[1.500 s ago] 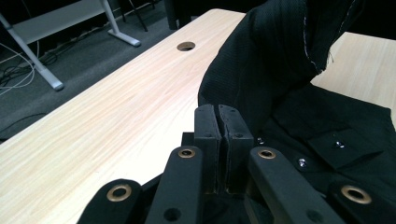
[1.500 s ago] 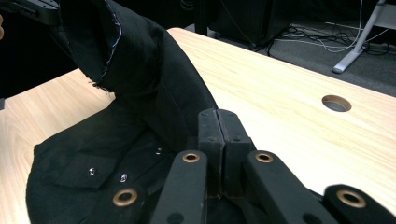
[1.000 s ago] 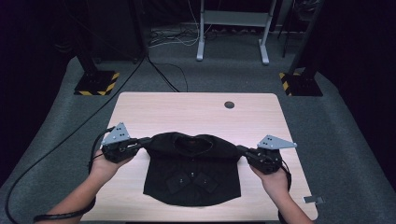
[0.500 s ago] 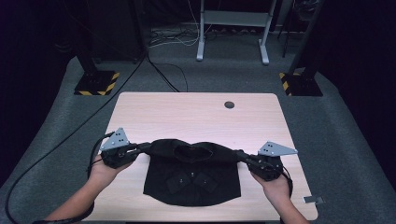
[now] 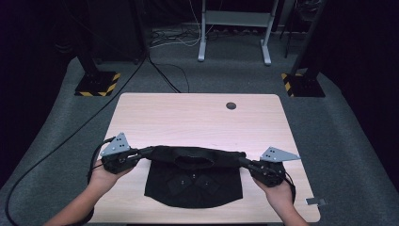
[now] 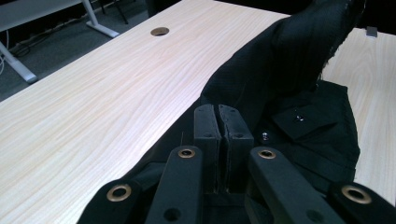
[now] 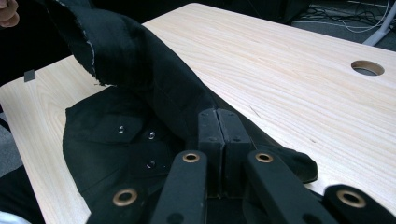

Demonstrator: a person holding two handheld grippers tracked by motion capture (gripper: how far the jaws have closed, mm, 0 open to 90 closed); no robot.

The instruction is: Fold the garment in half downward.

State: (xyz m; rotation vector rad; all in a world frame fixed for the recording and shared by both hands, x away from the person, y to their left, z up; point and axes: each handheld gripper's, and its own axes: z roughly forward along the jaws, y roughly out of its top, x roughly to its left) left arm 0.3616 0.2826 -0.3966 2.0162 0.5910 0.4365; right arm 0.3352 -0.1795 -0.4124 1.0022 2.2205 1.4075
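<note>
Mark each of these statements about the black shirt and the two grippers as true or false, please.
1. Both grippers have their jaws shut on the black shirt. True: the left gripper and the right gripper each pinch one end of its upper edge.
2. The shirt hangs fully off the table. False: its lower part lies on the table.
3. The table has a round hole near its far edge. True.
4. The shirt is white. False: it is black.
5. A cup stands on the table. False: there is none.
</note>
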